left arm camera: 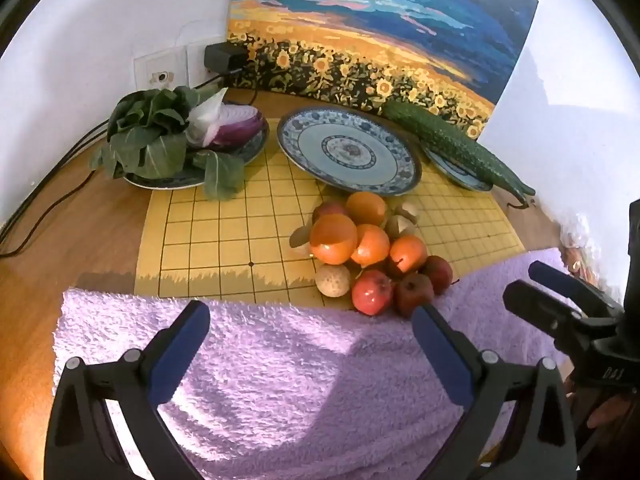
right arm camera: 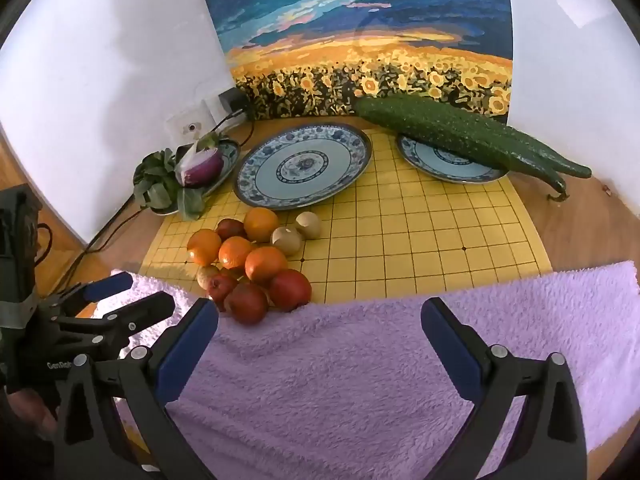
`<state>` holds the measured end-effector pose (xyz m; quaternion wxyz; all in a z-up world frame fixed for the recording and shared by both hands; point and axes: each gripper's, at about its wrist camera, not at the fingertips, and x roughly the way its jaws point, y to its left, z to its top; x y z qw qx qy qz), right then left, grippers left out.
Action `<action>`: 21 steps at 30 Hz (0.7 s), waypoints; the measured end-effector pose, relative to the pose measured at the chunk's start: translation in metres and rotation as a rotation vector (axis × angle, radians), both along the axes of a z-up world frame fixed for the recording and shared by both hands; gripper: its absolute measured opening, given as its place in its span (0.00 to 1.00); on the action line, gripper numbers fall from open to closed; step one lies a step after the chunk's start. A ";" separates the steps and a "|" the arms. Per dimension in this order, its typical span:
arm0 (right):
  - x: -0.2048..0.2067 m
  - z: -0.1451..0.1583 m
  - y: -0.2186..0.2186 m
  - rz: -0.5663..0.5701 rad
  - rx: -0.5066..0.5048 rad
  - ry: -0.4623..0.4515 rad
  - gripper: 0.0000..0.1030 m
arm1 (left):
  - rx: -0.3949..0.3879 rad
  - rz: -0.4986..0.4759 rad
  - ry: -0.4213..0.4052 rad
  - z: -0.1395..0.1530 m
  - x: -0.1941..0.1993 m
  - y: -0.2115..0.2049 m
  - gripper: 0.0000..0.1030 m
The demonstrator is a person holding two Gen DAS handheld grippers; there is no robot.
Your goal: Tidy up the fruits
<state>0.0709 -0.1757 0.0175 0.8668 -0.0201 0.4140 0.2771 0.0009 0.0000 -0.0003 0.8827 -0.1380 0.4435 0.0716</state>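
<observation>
Leaning on the back wall at 12 o'clock, a sunflower painting [right arm camera: 360,40] is the biggest thing in view. Next, a purple towel [right arm camera: 380,360] covers the near edge at 6, w/ a yellow grid mat [right arm camera: 420,220] beyond it on the wooden table [right arm camera: 580,220].

3 blue-patterned plates in a row across the far side of the mat. Centre plate [right arm camera: 304,168] at 12 is bare. Left plate [left arm camera: 168,182] at 10 holds leafy greens [left arm camera: 148,136] + 1 half red onion [left arm camera: 236,124], cut face toward the left. Right plate [right arm camera: 448,164] at 2 carries 2 cucumbers [right arm camera: 460,132], long axis running 10-to-4 in the right wrist view, thin stem ends pointing to 4 and overhanging the rim.

Fruit pile [right arm camera: 252,264] sits mid-mat, near side touching the towel edge; about 11 o'clock from the right gripper, 1 o'clock from the left. Count, approx, some hidden: 4 oranges [right arm camera: 264,264], 4 red apples [right arm camera: 290,290], 1 pale speckled round fruit [left arm camera: 333,280], 2 tan nut-like pcs [right arm camera: 286,240] on the far side, plus 1 more brownish pc [left arm camera: 300,236] on the pile's left in the left wrist view. All roundish, no clear long axis.

Left gripper [left arm camera: 310,332] and right gripper [right arm camera: 320,328] both hover over the towel, jaws spread wide, nothing between them.
</observation>
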 end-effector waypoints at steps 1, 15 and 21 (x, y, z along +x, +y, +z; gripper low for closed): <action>0.000 0.000 0.000 0.001 0.000 0.001 1.00 | 0.002 0.000 0.001 0.000 0.000 0.000 1.00; 0.000 -0.004 0.004 0.002 0.002 0.009 1.00 | -0.007 -0.011 -0.007 0.001 0.007 0.000 1.00; 0.001 -0.006 0.011 0.002 -0.005 0.013 1.00 | -0.009 -0.012 -0.004 0.000 0.009 -0.001 1.00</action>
